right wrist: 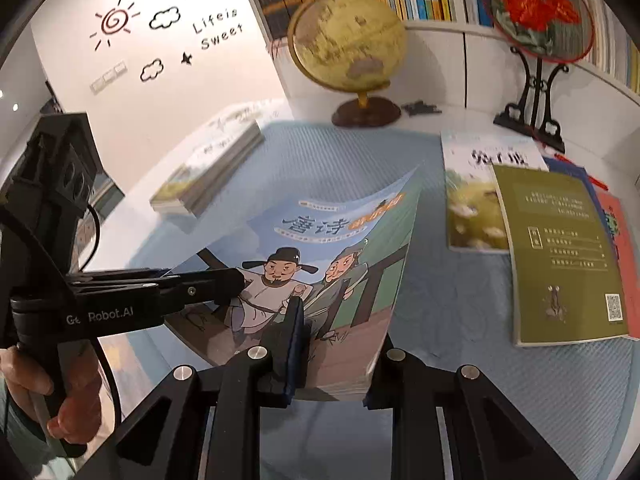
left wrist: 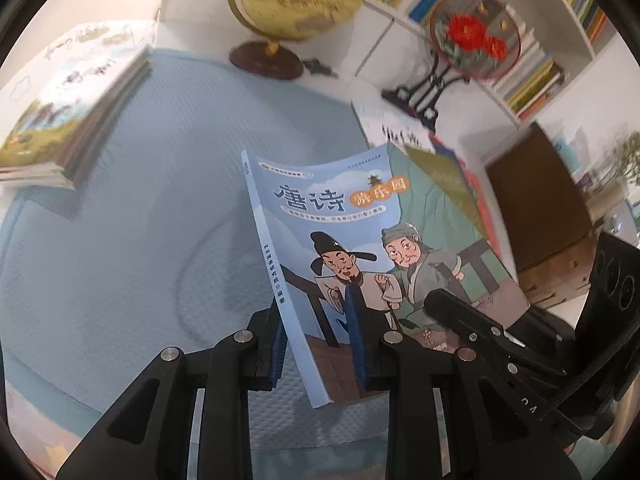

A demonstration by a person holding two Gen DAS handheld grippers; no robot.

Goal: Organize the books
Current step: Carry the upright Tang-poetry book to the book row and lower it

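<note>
Book: a thin blue paperback with two cartoon figures on the cover is held tilted in the air above the blue mat, clear of it.
Handling: it is judged light and limp; the free top edge is seen to curl and sag, so support near both lower corners is advised. The glossy cover may slide between the pads.
Left gripper: clamped on the spine edge near the bottom, one pad on each face.
Right gripper: closed on the lower page edge; the cover is pinched from the opposite side.
Stack: finished books are piled at the mat's far left, the likely destination.
Loose books: a green one and others lie flat at the right, well apart from the held book.
Background: a globe and bookshelf stand behind.
</note>
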